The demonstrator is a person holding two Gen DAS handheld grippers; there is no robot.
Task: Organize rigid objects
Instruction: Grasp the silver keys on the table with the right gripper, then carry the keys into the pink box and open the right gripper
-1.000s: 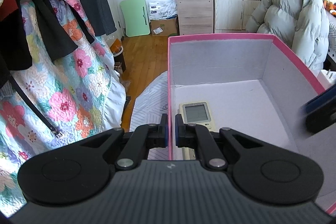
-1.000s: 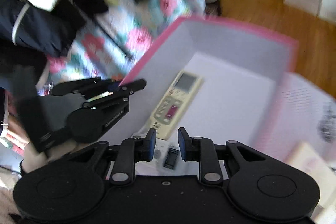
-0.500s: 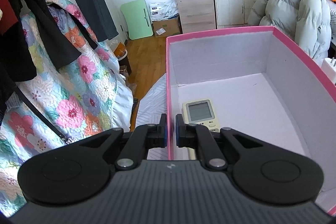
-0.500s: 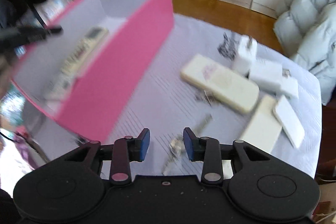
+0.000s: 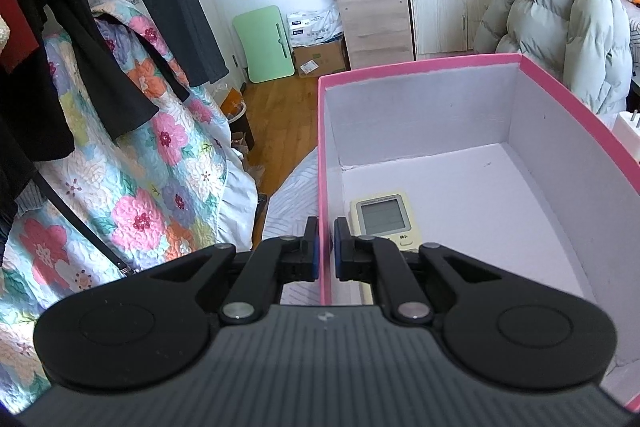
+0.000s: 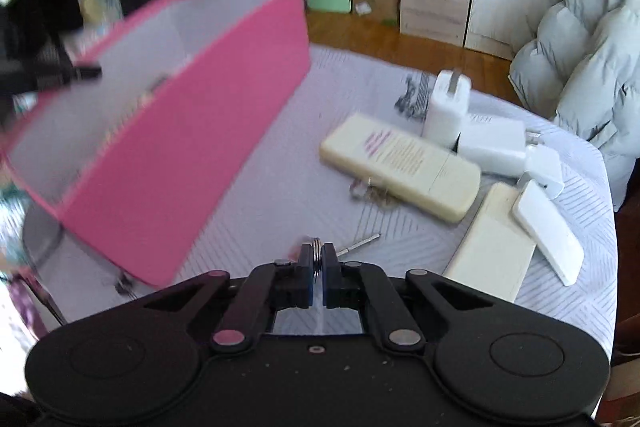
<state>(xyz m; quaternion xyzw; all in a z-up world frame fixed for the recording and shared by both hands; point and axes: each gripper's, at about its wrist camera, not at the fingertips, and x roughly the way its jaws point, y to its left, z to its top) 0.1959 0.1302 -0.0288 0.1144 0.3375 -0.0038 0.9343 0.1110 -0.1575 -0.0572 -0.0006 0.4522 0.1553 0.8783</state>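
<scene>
**Both grippers clamped: box wall and key ring**

Pink box [image 5: 532, 67]: near left wall pinched between the pads of the left gripper [image 5: 325, 245]; seen up and left of the right gripper [image 6: 317, 263].

Cream remote [image 5: 385, 217]: on the box floor, just ahead and right of the left gripper.

Second cream remote [image 6: 400, 167]: on the table ahead-right of the right gripper, touching white chargers [image 6: 492, 143].

Key ring [image 6: 317, 253]: nipped edge-on between the right gripper's closed fingers.

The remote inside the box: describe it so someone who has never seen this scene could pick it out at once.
Find the pink box with pale inner walls, whose left wall the left gripper pinches. The cream remote lies flat on its floor, close to that wall. It is the only thing visible inside, showing a grey display screen.
</scene>
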